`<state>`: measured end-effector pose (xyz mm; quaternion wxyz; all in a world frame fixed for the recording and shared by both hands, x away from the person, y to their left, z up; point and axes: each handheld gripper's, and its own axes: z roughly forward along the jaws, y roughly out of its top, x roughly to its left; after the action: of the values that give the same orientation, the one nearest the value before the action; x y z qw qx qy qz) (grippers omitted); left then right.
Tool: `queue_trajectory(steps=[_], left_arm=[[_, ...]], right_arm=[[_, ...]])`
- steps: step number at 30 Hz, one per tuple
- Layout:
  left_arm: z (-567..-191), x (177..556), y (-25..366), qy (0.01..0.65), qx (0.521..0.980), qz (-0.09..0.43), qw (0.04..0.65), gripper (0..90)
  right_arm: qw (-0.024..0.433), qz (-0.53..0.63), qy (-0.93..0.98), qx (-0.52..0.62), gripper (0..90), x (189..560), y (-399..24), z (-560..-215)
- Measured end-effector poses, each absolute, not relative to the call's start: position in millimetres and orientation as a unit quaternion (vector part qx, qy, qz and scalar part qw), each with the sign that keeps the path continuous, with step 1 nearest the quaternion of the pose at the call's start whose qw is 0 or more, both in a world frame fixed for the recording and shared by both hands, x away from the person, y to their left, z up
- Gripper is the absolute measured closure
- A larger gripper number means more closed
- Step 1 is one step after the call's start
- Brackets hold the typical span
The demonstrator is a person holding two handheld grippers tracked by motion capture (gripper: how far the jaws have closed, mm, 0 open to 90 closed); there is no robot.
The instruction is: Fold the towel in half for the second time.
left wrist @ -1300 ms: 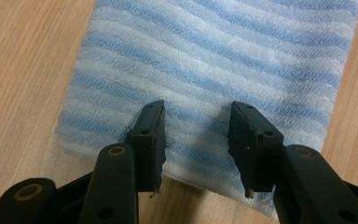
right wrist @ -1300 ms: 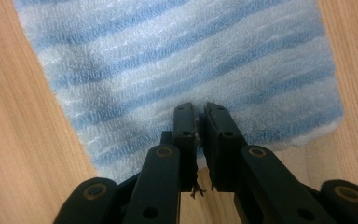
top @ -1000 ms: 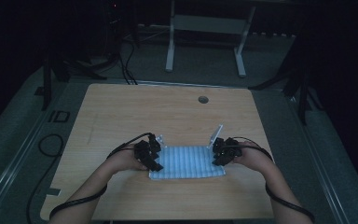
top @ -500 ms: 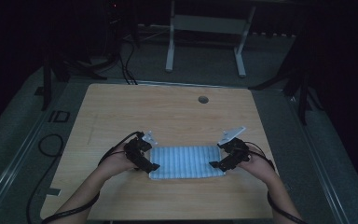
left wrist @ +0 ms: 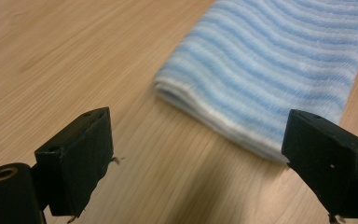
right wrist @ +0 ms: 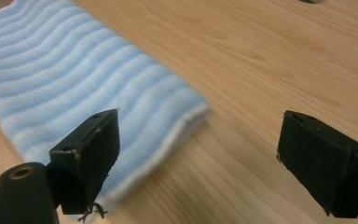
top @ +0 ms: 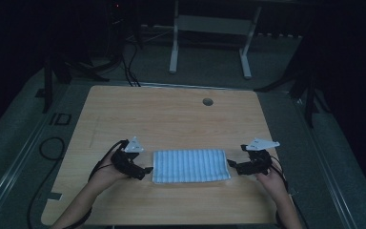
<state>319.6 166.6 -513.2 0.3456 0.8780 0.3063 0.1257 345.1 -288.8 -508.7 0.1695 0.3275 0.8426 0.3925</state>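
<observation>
A folded cloth [top: 190, 165] with blue and white stripes lies flat on the wooden table [top: 171, 114], near the front edge. My left gripper [top: 147, 170] sits just off the cloth's left end, and its jaws have just been opening. In the left gripper view the gripper [left wrist: 200, 163] stands wide with bare wood between the jaws and the cloth [left wrist: 270, 70] ahead. My right gripper [top: 231, 165] is just off the right end and has also just opened. In the right gripper view nothing lies between the jaws of the gripper [right wrist: 205, 158]; the cloth [right wrist: 74, 79] is ahead on the left.
A round cable hole [top: 208, 101] sits near the table's far edge. Beyond the table stands a white desk frame [top: 209, 28] on a dark floor. Cables [top: 47, 148] trail on the floor to the left.
Both hands have drawn outward from the cloth's ends and toward the front edge. Both grippers let go of the cloth and now stand open; the cloth lies flat and longer.
</observation>
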Motion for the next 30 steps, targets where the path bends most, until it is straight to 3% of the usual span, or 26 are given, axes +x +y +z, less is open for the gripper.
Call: queue_trajectory(steps=[4,30], left_arm=[[-518.1,312.5,184.5,0.329,0.857,0.128,0.375,9.6],[-550.4,261.2,276.7,0.459,0.764,0.197,0.409,9.6]], right_arm=[[0.183,0.399,0.830,0.344,12.7,337.3,-303.5,-516.4],[0.284,0.380,0.731,0.491,12.3,297.8,-375.5,-545.3]])
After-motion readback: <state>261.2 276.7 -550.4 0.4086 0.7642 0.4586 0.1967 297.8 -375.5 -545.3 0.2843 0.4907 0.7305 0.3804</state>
